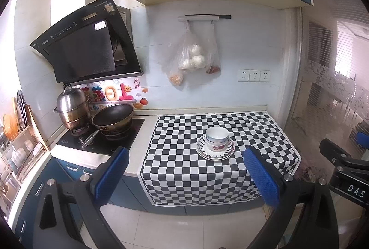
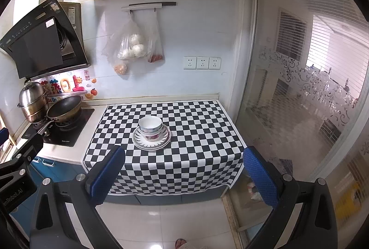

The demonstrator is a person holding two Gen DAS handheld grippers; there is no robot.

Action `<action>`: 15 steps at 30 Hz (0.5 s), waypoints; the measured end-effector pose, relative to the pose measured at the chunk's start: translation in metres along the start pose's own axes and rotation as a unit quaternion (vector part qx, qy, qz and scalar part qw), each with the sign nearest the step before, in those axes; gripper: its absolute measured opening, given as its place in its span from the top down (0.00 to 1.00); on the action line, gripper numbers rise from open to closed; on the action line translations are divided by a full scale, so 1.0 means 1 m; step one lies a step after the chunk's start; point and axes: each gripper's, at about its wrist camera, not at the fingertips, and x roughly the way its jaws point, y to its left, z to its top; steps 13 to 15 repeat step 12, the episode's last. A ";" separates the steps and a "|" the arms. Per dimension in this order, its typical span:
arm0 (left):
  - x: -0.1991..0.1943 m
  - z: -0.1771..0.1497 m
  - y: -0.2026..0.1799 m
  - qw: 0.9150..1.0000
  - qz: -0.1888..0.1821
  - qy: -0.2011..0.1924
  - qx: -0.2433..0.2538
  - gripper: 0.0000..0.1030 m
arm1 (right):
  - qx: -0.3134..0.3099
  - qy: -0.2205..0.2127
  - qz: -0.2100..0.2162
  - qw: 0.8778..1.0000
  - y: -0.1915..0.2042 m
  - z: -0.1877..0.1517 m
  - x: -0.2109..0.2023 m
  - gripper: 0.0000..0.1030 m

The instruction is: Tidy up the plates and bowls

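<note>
Left wrist, bowls (image 1: 217, 138) nested, stacked on plates (image 1: 215, 152)

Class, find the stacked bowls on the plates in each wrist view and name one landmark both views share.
Left wrist view: stacked bowls right of centre, on the checkered cloth.
Right wrist view: stacked bowls left of centre, on the same cloth.
Shared landmark: three wall sockets.

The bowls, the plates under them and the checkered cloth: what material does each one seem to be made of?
The bowls look like glazed ceramic: white, glossy, with printed flowers and a blue band. The plates also look like glazed ceramic, shiny white with a dark ray pattern at the rim. The checkered cloth lies flat and hangs over the counter edge; woven fabric or vinyl, I cannot tell.
</note>
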 end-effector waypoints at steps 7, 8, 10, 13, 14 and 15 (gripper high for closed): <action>-0.002 -0.001 -0.001 1.000 -0.001 -0.001 0.003 0.01 | 0.002 0.001 0.000 1.000 0.000 -0.001 -0.002 0.00; -0.002 -0.001 -0.001 1.000 -0.002 -0.002 0.002 0.01 | 0.002 0.001 0.000 1.000 0.000 -0.001 -0.002 0.00; -0.003 -0.001 -0.001 1.000 0.000 -0.004 0.002 0.01 | 0.001 0.001 0.000 1.000 -0.001 -0.001 -0.002 0.00; -0.004 0.000 -0.001 1.000 0.001 -0.004 0.002 0.01 | 0.002 -0.001 0.000 1.000 -0.001 -0.001 -0.003 0.00; -0.004 0.000 -0.001 1.000 0.001 -0.004 0.002 0.01 | 0.002 -0.001 0.000 1.000 -0.001 -0.001 -0.003 0.00; -0.004 0.000 -0.001 1.000 0.001 -0.004 0.002 0.01 | 0.002 -0.001 0.000 1.000 -0.001 -0.001 -0.003 0.00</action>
